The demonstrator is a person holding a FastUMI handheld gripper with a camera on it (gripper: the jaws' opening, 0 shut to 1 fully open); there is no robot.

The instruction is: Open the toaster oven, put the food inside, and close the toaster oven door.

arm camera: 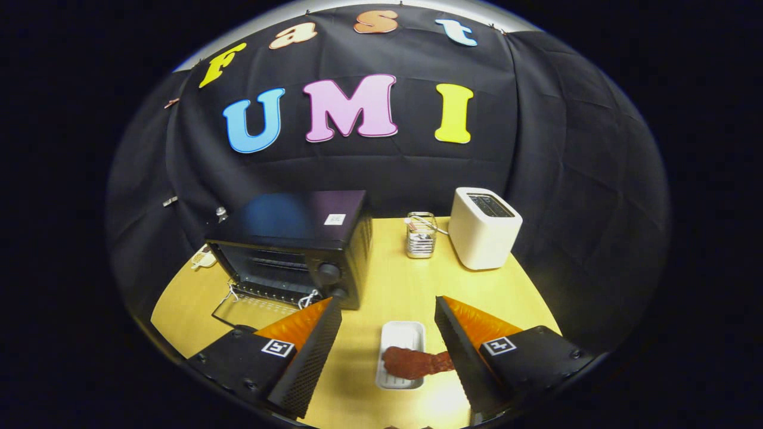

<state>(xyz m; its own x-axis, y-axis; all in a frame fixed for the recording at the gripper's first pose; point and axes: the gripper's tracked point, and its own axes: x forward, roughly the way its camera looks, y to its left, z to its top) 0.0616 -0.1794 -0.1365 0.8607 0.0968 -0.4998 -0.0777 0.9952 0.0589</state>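
Jaws spread wide, gripper (pixel 387 333) holding nothing. Food (pixel 414 362) lies on white tray (pixel 402 333) on the table (pixel 399 280), between the jaws, nearer the right one, long axis crosswise. Toaster oven (pixel 292 247), door down, sits beyond the left jaw.

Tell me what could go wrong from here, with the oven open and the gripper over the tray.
The gripper is open, and the meat overhangs the tray against one finger, so a pinch may drag it off. The toaster oven door lies flat near the other finger and could be knocked.
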